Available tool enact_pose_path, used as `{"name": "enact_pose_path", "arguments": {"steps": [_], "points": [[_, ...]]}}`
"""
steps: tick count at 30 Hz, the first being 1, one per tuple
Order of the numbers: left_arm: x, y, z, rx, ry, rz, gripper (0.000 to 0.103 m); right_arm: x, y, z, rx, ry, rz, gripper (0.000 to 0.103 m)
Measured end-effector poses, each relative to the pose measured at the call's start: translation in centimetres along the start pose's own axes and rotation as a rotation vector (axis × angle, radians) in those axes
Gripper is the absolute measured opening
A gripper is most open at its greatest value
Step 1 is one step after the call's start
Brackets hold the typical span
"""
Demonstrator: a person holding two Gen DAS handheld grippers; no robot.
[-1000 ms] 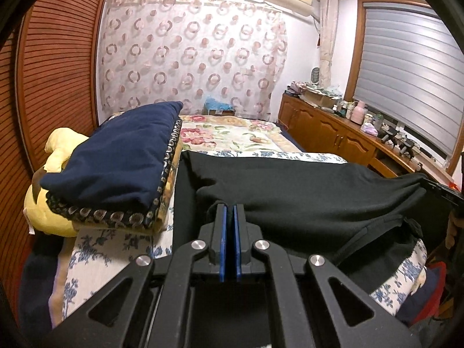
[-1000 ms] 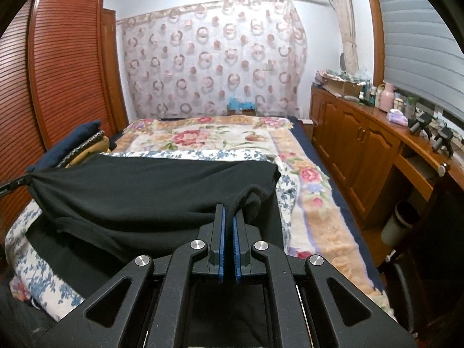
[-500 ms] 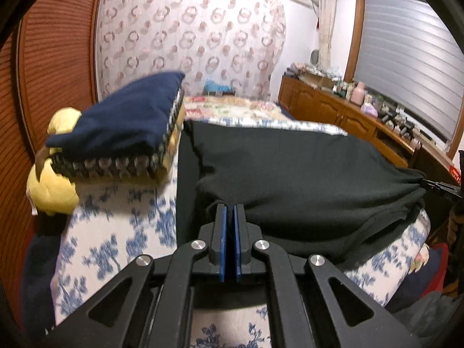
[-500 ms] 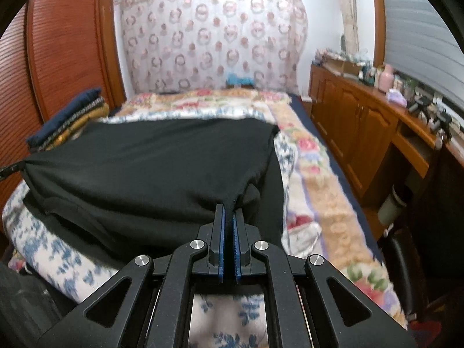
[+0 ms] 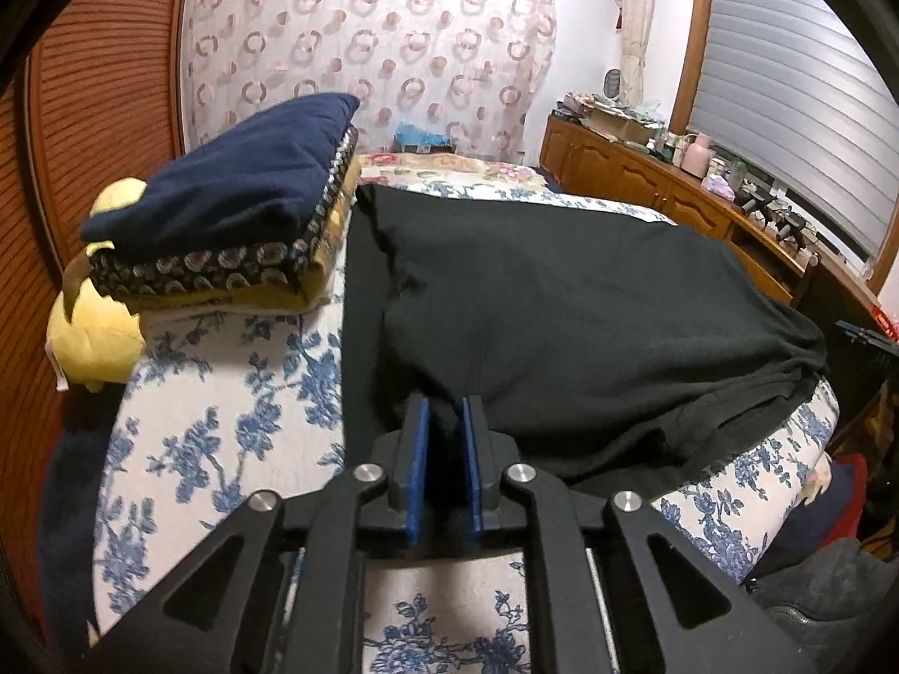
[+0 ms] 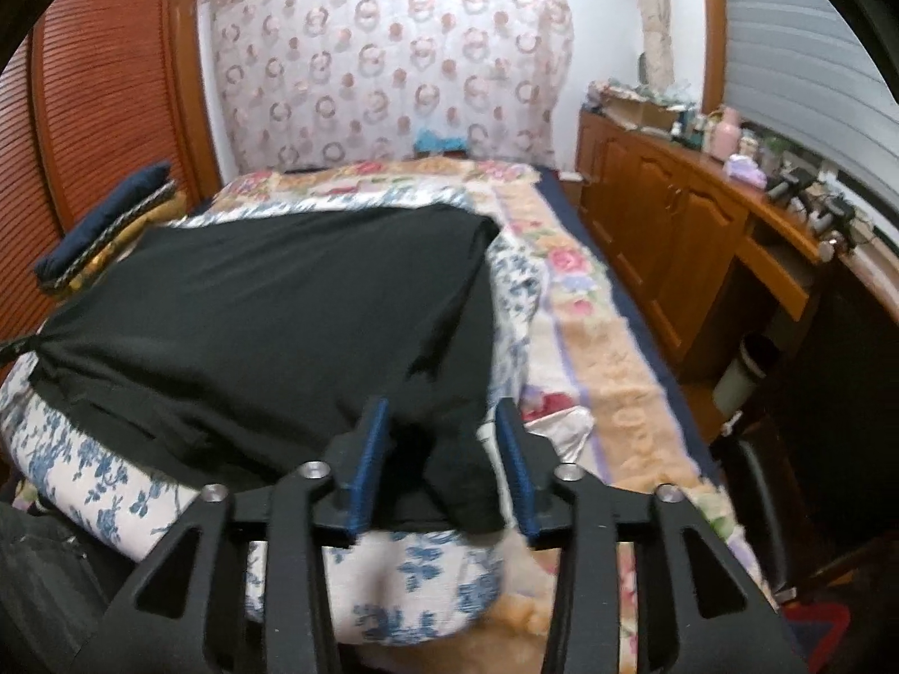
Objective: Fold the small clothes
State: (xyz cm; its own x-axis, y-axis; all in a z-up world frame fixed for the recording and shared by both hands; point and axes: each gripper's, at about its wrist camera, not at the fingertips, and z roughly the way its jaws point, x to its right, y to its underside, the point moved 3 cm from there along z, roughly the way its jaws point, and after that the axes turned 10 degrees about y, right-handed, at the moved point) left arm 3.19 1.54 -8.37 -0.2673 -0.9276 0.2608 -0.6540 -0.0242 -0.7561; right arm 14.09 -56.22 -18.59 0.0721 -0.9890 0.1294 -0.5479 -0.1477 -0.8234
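Note:
A black garment (image 5: 562, 309) lies folded over on the blue-flowered bed cover (image 5: 225, 438); it also shows in the right wrist view (image 6: 269, 309). My left gripper (image 5: 445, 410) is slightly open at the garment's near left corner, with black cloth lying loose between its blue pads. My right gripper (image 6: 444, 410) is wide open at the near right corner, and the cloth lies slack between its fingers.
A stack of folded clothes (image 5: 236, 224), navy on top, sits on a yellow cushion (image 5: 95, 337) to the left by the wooden wardrobe (image 5: 84, 112). A wooden cabinet (image 6: 691, 236) with clutter runs along the right wall. Dark clothes (image 5: 814, 590) lie below the bed's edge.
Both grippers have lowered the black garment onto the bed and opened, the right one wide and the left a little. The cloth now lies flat.

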Motion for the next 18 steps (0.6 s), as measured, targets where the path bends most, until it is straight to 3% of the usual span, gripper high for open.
{"name": "enact_pose_path", "arguments": {"steps": [6, 12, 18], "points": [[-0.6, -0.4, -0.6, 0.015, 0.009, -0.001, 0.058, 1.4, 0.3, 0.2, -0.015, 0.034, 0.021, 0.044], [-1.4, -0.1, 0.3, -0.019, -0.018, -0.019, 0.059, 0.8, 0.9, 1.2, -0.046, 0.026, 0.006, 0.044], [-1.8, 0.3, 1.2, -0.046, -0.040, -0.031, 0.059, -0.3, -0.2, 1.1, -0.014, -0.007, 0.014, 0.044]]}}
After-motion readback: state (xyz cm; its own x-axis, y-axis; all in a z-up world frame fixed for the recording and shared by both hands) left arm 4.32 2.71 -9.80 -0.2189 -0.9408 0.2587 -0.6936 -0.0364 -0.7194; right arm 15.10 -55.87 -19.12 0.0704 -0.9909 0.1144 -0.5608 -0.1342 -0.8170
